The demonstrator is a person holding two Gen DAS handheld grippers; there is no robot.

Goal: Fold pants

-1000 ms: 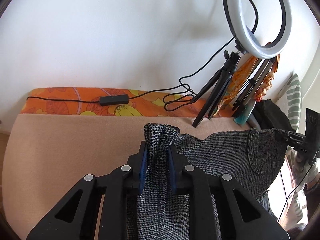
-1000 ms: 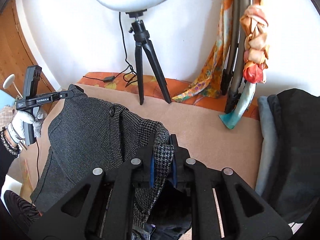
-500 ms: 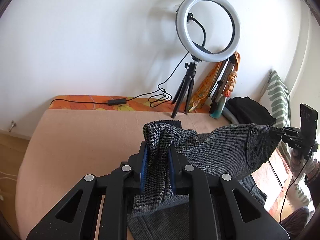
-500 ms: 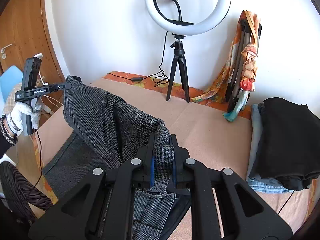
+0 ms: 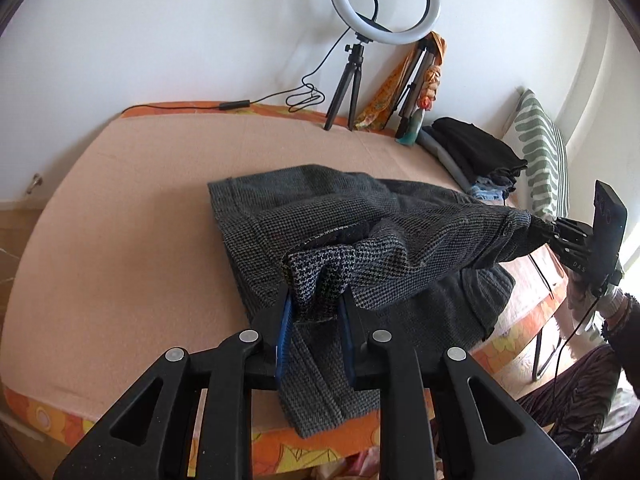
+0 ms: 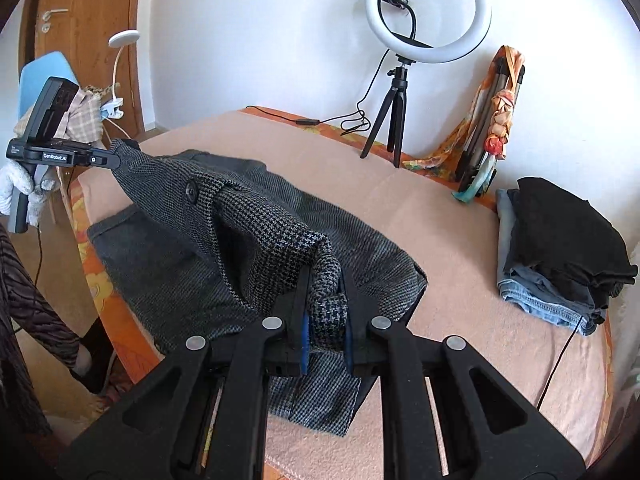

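Observation:
Grey houndstooth pants [image 5: 320, 216] lie partly spread on the peach bed cover [image 5: 120, 248], legs stretched away from me. My left gripper [image 5: 316, 300] is shut on one waistband corner, held above the bed's near edge. My right gripper [image 6: 324, 296] is shut on the other waistband corner [image 6: 320, 256]. The waistband with its button [image 6: 190, 192] hangs taut between the two. Each gripper shows in the other's view: the right one [image 5: 560, 236] at the right, the left one [image 6: 116, 158] at the left.
A ring light on a tripod [image 5: 352, 80] and folded tripods with an orange scarf [image 5: 416, 92] stand against the wall. A stack of folded clothes [image 6: 560, 248] lies at the bed's right side. A striped pillow [image 5: 540, 152], a cable [image 5: 240, 105], a blue chair [image 6: 44, 80].
Both grippers have pulled back and up from near the wall toward the bed's near edge, dragging the pants. The legs now lie laid out on the bed.

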